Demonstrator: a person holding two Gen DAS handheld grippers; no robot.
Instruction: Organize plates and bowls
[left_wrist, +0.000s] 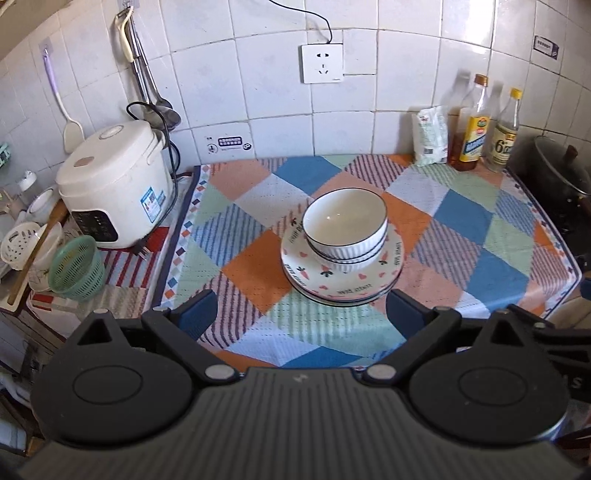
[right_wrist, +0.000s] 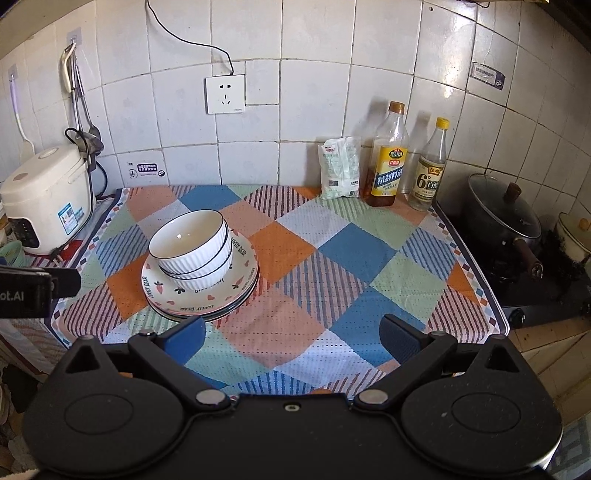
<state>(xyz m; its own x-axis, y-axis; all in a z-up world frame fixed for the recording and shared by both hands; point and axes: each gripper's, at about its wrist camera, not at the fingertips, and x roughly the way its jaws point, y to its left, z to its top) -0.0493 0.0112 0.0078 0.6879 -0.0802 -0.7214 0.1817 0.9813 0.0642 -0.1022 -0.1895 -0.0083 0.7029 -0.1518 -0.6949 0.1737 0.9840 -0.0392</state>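
Observation:
White ribbed bowls with dark rims (left_wrist: 345, 225) sit nested on a stack of patterned plates (left_wrist: 340, 282) in the middle of the checked cloth (left_wrist: 461, 236). The same bowls (right_wrist: 190, 245) and plates (right_wrist: 218, 295) show at the left in the right wrist view. My left gripper (left_wrist: 301, 312) is open and empty, just in front of the stack. My right gripper (right_wrist: 293, 338) is open and empty, to the right of the stack and nearer the front edge. The left gripper's body (right_wrist: 33, 290) shows at the left edge of the right wrist view.
A white rice cooker (left_wrist: 114, 188) stands at the left with a green basket (left_wrist: 75, 267) and a dish rack beside it. Two bottles (right_wrist: 388, 173) and a white bag (right_wrist: 340, 168) stand at the back wall. A lidded black pot (right_wrist: 504, 218) sits on the stove at right.

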